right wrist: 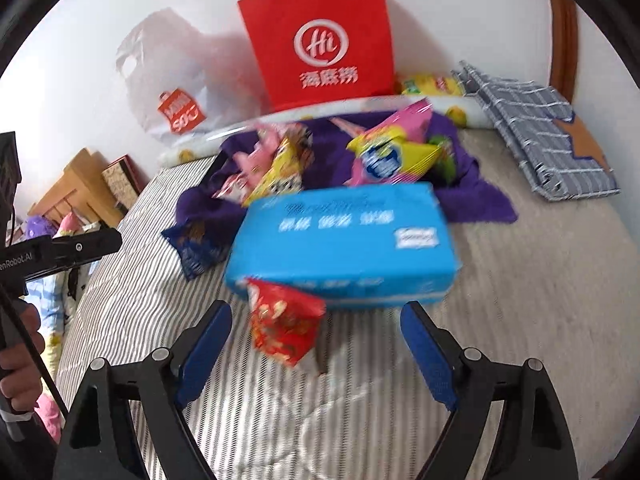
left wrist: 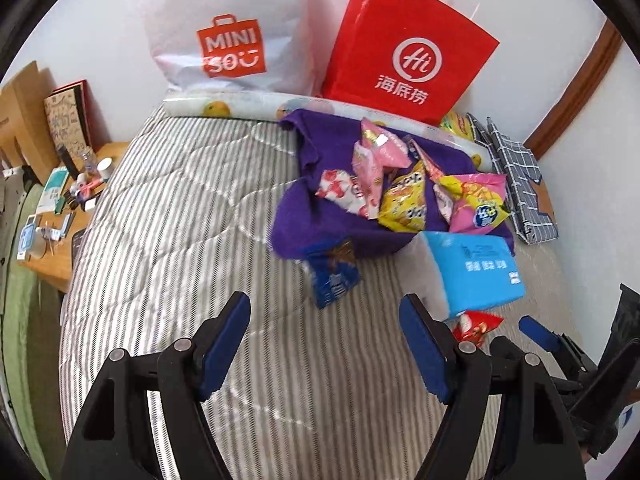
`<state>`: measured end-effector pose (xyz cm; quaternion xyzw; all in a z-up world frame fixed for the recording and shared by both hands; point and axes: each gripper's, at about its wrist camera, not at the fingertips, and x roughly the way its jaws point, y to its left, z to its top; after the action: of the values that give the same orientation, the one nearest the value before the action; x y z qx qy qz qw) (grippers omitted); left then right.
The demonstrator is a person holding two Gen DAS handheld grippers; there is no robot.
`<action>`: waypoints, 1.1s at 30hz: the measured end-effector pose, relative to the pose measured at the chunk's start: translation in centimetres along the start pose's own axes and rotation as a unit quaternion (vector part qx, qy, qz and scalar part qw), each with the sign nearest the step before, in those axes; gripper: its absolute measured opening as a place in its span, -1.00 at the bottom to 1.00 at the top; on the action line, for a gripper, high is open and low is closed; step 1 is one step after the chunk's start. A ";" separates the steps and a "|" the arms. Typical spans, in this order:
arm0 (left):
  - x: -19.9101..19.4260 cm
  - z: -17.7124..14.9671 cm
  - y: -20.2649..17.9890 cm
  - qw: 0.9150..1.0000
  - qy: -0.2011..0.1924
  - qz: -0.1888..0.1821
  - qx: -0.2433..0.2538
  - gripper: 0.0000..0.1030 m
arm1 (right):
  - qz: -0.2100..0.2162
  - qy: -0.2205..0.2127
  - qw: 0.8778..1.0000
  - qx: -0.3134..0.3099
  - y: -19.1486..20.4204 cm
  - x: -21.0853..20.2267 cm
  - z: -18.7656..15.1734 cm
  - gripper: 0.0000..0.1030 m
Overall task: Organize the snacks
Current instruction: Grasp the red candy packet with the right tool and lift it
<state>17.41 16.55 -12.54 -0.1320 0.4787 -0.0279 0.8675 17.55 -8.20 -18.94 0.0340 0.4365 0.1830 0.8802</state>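
- My left gripper [left wrist: 325,316]: jaws spread wide, nothing between them, over the striped bed cover [left wrist: 172,232].
- My right gripper [right wrist: 316,328]: also released, jaws wide apart, gripping nothing. It shows at the far right of the left cam too.
- Red snack pack [right wrist: 285,326]: sits between the right gripper's 2 blue pads in the right cam, closer to the left pad; I can't tell whether it touches either. It lies on the cover, against the front edge of the blue tissue pack [right wrist: 344,240].
- Blue tissue pack: straight ahead of the right gripper, just past the red pack; ahead and right of the left gripper.
- Dark blue snack pack [left wrist: 332,272]: just ahead of the left gripper, lying at the near edge of the purple cloth [left wrist: 296,216]; from the right gripper it's ahead-left, beside the tissue pack.
- Snack pile [left wrist: 404,184] (pink, yellow, red-and-white packs): on the purple cloth, beyond the tissue pack, ahead of both grippers.
- Red paper bag [right wrist: 320,40] and white plastic bag [left wrist: 224,32]: upright against the wall at the far end of the bed, behind the pile.
- Checked fabric thing [right wrist: 540,128]: far right of the right gripper, folded flat on the bed.
- Wooden side table [left wrist: 56,216]: far left of the left gripper, cluttered w/ small items.
- Right cam is motion-blurred, so pack labels are unreadable.
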 end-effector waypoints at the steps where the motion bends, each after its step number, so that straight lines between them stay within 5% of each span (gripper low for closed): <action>1: 0.0 -0.2 0.3 1.000 0.002 0.002 -0.004 0.48 | 0.001 0.002 1.000 -0.002 0.4 0.3 -0.2 0.67; 8: 0.6 -1.7 2.1 1.000 0.017 0.015 -0.022 0.48 | -0.053 0.001 0.999 -0.013 2.2 3.2 -1.2 0.41; 13: 1.0 -2.1 2.1 1.000 0.014 0.017 -0.021 0.48 | -0.042 0.010 0.999 0.005 1.5 4.2 -1.7 -0.16; 20: 3.9 -1.8 1.0 0.999 0.024 0.011 -0.030 0.40 | -0.044 -0.012 0.999 -0.028 0.7 0.6 -2.2 -0.19; 33: 9.5 0.6 -1.5 0.998 0.020 0.019 -0.050 0.30 | -0.116 -0.033 0.993 -0.008 -7.2 -3.0 -2.7 -0.19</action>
<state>23.17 13.53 -19.67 -0.1650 0.4990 0.0100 0.8507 15.87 -16.19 -19.88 -0.0178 0.4065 0.0820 0.9098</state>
